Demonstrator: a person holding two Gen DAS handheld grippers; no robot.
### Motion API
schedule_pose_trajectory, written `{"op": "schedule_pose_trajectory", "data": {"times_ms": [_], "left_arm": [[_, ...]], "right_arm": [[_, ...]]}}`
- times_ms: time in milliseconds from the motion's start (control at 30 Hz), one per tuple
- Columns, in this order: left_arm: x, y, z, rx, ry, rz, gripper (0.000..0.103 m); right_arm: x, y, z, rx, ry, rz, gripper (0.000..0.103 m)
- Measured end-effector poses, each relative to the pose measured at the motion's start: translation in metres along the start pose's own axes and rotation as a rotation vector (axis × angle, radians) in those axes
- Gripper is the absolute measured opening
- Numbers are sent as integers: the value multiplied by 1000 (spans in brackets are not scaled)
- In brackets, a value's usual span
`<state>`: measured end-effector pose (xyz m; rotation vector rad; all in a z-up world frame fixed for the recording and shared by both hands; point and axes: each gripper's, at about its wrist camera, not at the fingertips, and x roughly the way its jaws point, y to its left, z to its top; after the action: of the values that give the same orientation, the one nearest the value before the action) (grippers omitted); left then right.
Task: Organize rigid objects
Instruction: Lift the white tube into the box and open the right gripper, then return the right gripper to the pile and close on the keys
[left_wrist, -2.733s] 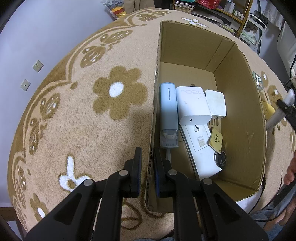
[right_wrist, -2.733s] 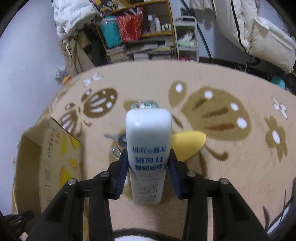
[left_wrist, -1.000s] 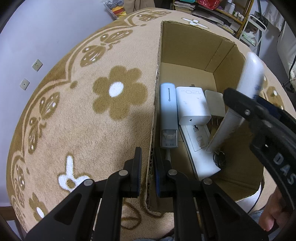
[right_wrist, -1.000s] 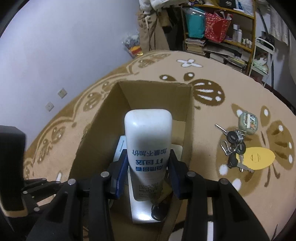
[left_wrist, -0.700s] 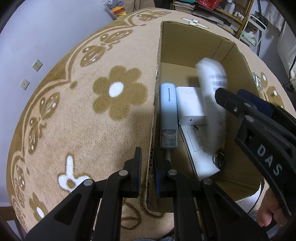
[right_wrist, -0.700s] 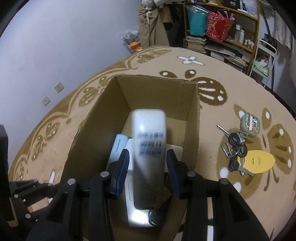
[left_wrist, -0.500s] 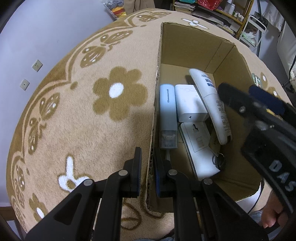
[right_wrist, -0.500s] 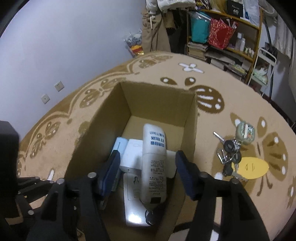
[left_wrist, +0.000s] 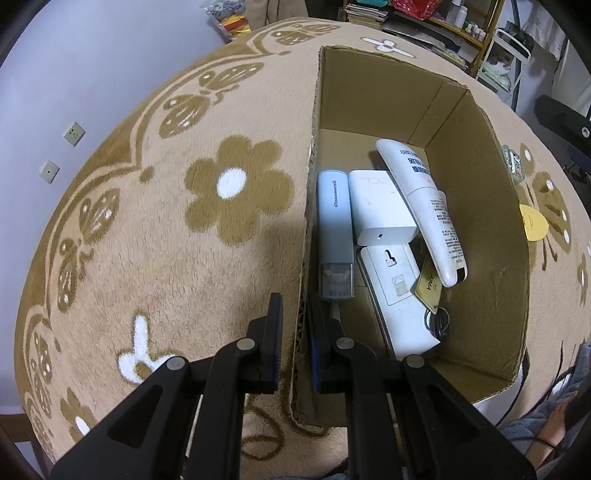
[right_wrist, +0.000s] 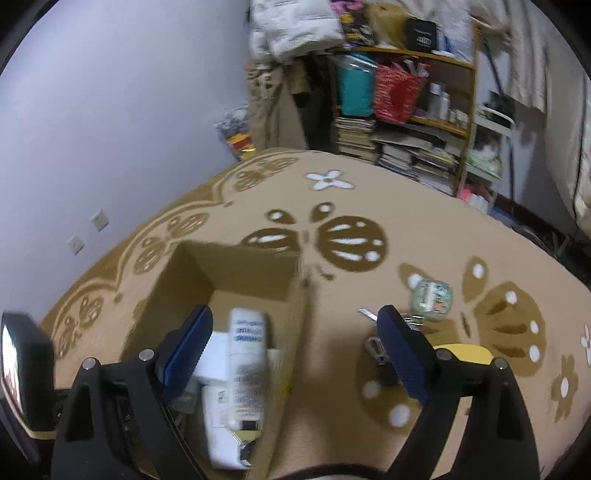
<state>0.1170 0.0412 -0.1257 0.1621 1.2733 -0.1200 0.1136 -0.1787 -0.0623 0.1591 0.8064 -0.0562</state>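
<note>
the left gripper (left_wrist: 295, 332) sits at the lower centre of its frame, jaws clamped on the left wall of the cardboard box (left_wrist: 480, 236). the white tube (left_wrist: 424, 210) lies loose inside the box, right of centre, slanting across a white adapter (left_wrist: 380, 210) beside a pale blue case (left_wrist: 334, 236). the right gripper (right_wrist: 295, 350) has just been opening; its jaws stand wide apart with nothing between them, above the box's right wall. keys (right_wrist: 380, 347) lie on the carpet (right_wrist: 424, 236) at right.

White tube (left_wrist: 424, 206) now lies in the box (left_wrist: 480, 206); right gripper (right_wrist: 295, 350), jaws just opened, seemingly lifted
</note>
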Motion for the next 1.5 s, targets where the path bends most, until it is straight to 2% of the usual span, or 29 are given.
{"op": "schedule_pose_trajectory", "data": {"times_ms": [233,467,567,800,833,867,933,1200,1500], "left_arm": [[1,-3,0,3,-4,19,12],[0,-4,1,3,-8,18,12],[0,-5,1,8,-11,23,12],[2,-5,3,9,-8,25,12],[1,-5,3,9,-9,24,12],[2,-5,4,10,-9,24,12],[2,-5,4,11,-10,24,13],[4,-3,4,15,-11,27,13],[3,-3,3,12,-8,20,13]], "right_arm": [[14,-55,7,93,20,-51,95],[46,-94,-2,143,94,-68,95],[56,-101,-5,155,88,-162,95],[85,-113,-20,153,176,-117,81],[88,-113,-22,155,183,-107,76],[91,-114,-23,155,183,-92,65],[98,-113,-28,157,205,-65,60],[128,-112,-42,121,274,-57,60],[131,-113,-48,155,256,-43,59]]}}
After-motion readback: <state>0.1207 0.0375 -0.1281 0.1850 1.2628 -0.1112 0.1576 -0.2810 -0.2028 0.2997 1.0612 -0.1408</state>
